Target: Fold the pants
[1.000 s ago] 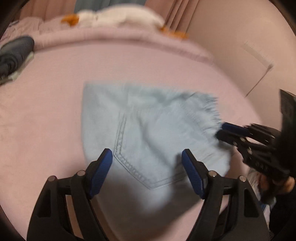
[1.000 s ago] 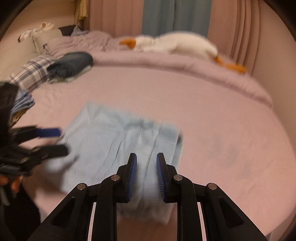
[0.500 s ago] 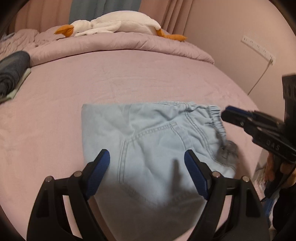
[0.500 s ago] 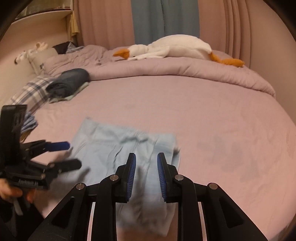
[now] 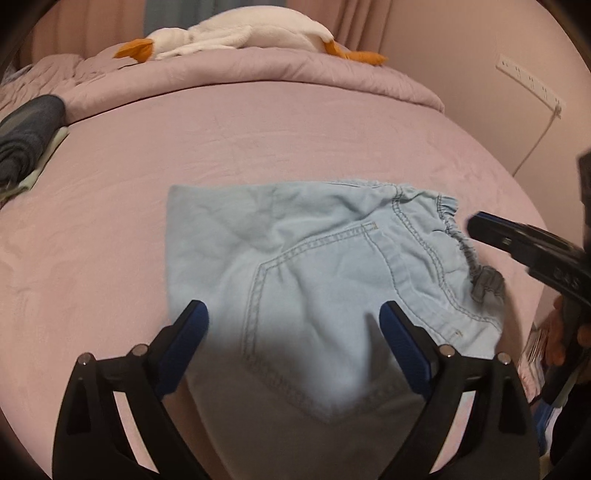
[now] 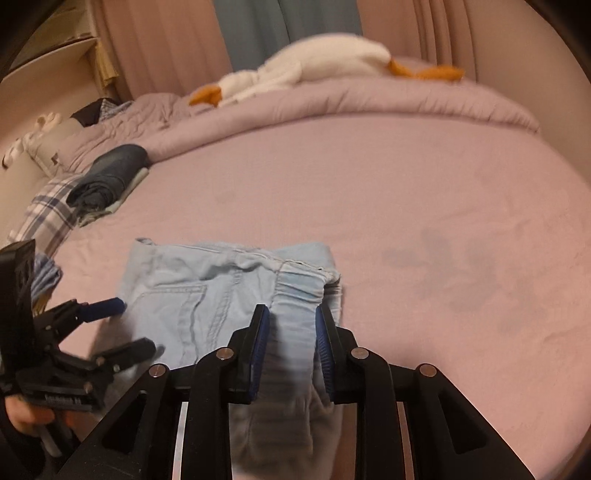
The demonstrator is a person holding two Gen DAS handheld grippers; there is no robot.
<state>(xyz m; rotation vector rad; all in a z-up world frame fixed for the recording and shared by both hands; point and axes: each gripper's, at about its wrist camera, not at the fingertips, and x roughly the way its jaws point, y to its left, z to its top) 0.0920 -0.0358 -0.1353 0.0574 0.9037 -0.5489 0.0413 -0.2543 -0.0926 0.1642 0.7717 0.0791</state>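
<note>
Light blue denim pants (image 5: 314, 273) lie folded on the pink bed, back pocket up, elastic waistband to the right. They also show in the right wrist view (image 6: 221, 291). My left gripper (image 5: 291, 332) is open and empty, hovering over the near part of the pants. My right gripper (image 6: 291, 332) has its jaws a little apart and empty, just above the waistband end. It shows at the right edge of the left wrist view (image 5: 517, 243); the left gripper shows at the left of the right wrist view (image 6: 110, 325).
A white plush goose (image 5: 240, 35) lies on the rolled duvet (image 5: 258, 74) at the far side. Folded dark clothes (image 6: 107, 173) and a plaid garment (image 6: 48, 214) sit at the left. A wall with a power strip (image 5: 528, 79) is to the right.
The right gripper's jaws have opened a little and it has drawn back from the waistband. The pants have settled flat. The left gripper stays open, lifted slightly.
</note>
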